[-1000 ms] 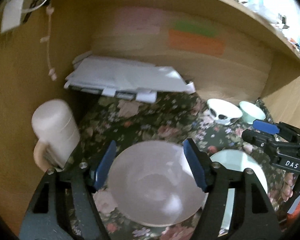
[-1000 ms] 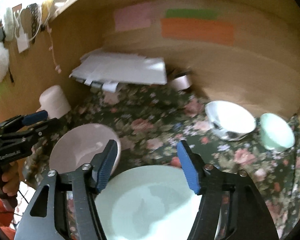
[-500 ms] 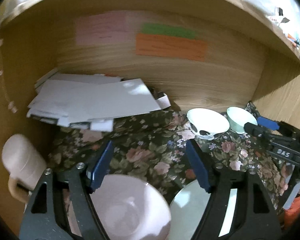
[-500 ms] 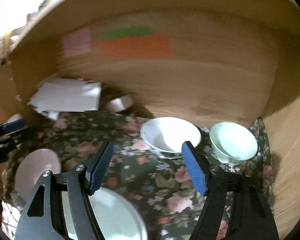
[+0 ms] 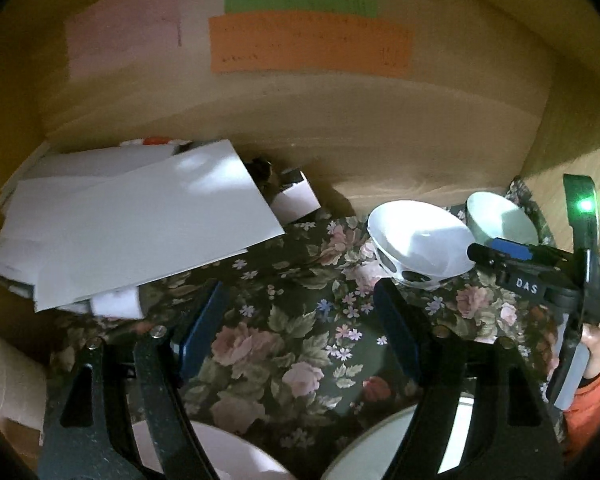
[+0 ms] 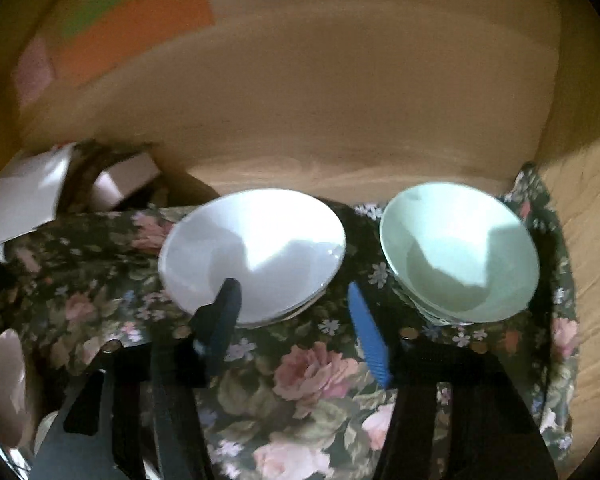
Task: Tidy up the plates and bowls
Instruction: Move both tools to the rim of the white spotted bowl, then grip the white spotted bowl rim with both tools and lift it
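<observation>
A white bowl with dark spots (image 6: 256,256) and a pale green bowl (image 6: 458,252) stand side by side at the back right of the floral cloth. My right gripper (image 6: 294,302) is open and empty, its left finger in front of the white bowl's near rim; it also shows in the left wrist view (image 5: 512,254). My left gripper (image 5: 300,316) is open and empty over bare cloth. A pink bowl (image 5: 228,456) and a pale green plate (image 5: 384,444) lie at that view's bottom edge. The white bowl (image 5: 418,242) and green bowl (image 5: 500,218) show there too.
A pile of white papers (image 5: 132,224) and a small box (image 5: 296,198) lie at the back left. A pale pink cup (image 5: 8,380) stands at the far left. Wooden walls close the back and both sides, with coloured notes (image 5: 308,46) on the back wall.
Both grippers have moved forward and right. The pink bowl and green plate slid to the bottom of the left view. The right gripper has come close to the white and green bowls.
</observation>
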Action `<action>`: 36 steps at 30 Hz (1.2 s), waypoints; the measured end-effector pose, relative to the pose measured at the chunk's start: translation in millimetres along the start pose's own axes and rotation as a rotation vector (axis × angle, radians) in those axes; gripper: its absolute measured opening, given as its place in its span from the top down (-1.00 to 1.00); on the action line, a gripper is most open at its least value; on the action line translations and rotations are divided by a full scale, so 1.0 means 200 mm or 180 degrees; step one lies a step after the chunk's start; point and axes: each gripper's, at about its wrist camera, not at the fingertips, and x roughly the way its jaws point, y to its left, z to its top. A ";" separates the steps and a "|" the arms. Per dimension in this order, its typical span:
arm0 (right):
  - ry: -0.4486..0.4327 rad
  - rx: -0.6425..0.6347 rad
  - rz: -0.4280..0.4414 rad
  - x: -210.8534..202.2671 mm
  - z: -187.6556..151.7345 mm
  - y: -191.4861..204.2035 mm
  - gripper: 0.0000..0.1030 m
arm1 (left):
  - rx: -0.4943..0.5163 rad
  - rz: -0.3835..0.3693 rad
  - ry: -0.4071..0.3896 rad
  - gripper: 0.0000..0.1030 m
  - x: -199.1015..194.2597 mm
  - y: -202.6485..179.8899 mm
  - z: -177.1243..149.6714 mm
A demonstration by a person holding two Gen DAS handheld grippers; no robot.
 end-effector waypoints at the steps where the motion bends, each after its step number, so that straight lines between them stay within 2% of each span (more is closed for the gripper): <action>1: 0.0066 0.0036 0.0014 0.04 0.01 -0.02 0.20 | 0.0014 0.0001 0.0018 -0.48 0.02 0.00 0.00; 4: 0.0211 0.0102 0.0053 0.10 0.01 -0.04 0.34 | 0.0077 -0.0003 0.0073 -0.48 0.07 -0.02 0.02; 13: 0.0396 0.0157 0.0122 0.21 -0.01 -0.05 0.35 | 0.0193 -0.0038 0.0150 -0.48 0.15 -0.05 0.02; 18: 0.0474 0.0069 0.0109 0.25 -0.03 -0.03 0.52 | 0.0071 -0.0056 0.0299 -0.48 0.20 -0.03 0.02; 22: 0.0524 -0.0061 0.0268 0.23 -0.05 0.01 0.66 | 0.0045 -0.0053 0.0374 -0.48 0.24 -0.03 0.01; 28: 0.0620 -0.0390 0.0463 0.13 -0.17 0.15 0.67 | 0.0180 -0.0057 0.0569 -0.48 0.29 -0.08 -0.03; 32: 0.0657 -0.0471 0.0561 0.06 -0.24 0.19 0.64 | 0.0225 -0.0058 0.0726 -0.46 0.35 -0.12 -0.06; 35: 0.0644 -0.0496 0.0577 0.02 -0.29 0.21 0.58 | 0.0284 -0.0069 0.0837 -0.32 0.39 -0.15 -0.08; 36: 0.0634 -0.0480 0.0582 0.02 -0.28 0.16 0.57 | 0.0305 -0.0079 0.0886 -0.26 0.40 -0.16 -0.09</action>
